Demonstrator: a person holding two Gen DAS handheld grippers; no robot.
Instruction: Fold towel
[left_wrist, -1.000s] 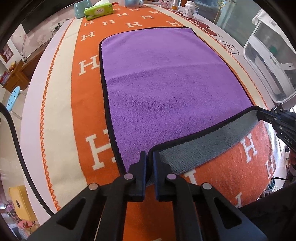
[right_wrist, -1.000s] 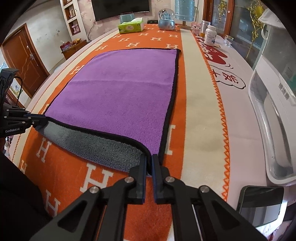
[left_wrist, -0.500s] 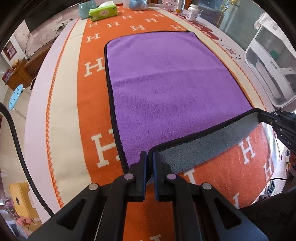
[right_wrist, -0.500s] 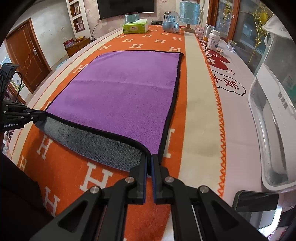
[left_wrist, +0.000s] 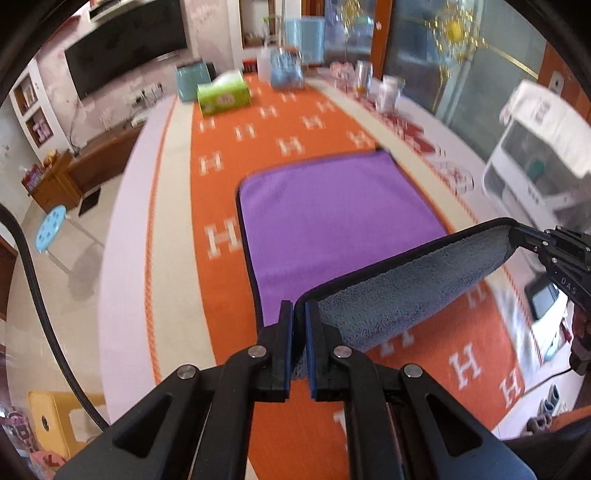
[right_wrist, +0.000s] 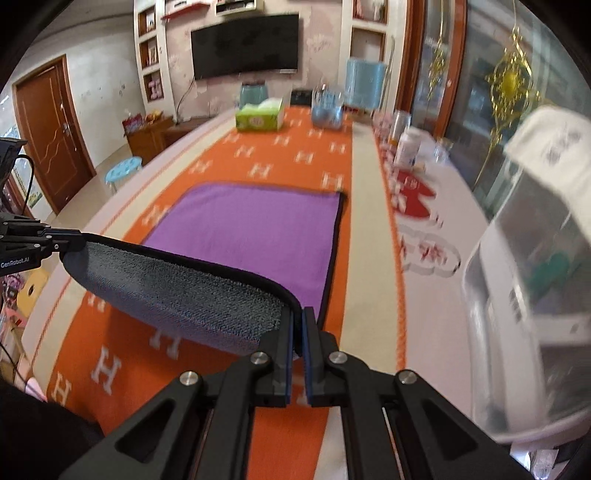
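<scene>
A towel, purple on top (left_wrist: 332, 214) and grey underneath (left_wrist: 399, 291), lies on the orange H-patterned cloth (left_wrist: 221, 184). My left gripper (left_wrist: 299, 314) is shut on its near left corner. My right gripper (right_wrist: 297, 321) is shut on its near right corner and also shows in the left wrist view (left_wrist: 517, 232). The left gripper shows in the right wrist view (right_wrist: 74, 236). The near edge hangs lifted between them, grey side (right_wrist: 177, 291) facing me. The far part (right_wrist: 251, 229) lies flat.
A green tissue box (left_wrist: 223, 96), a glass globe (right_wrist: 327, 107), and bottles (right_wrist: 406, 147) stand at the table's far end. A white appliance with a clear bin (right_wrist: 528, 295) stands on the right. A phone (left_wrist: 543, 299) lies near the right edge. A blue stool (left_wrist: 51, 229) stands on the floor at left.
Both grippers have risen and tilted up, lifting the towel's near edge high off the cloth. More grey underside shows and less purple lies flat.
</scene>
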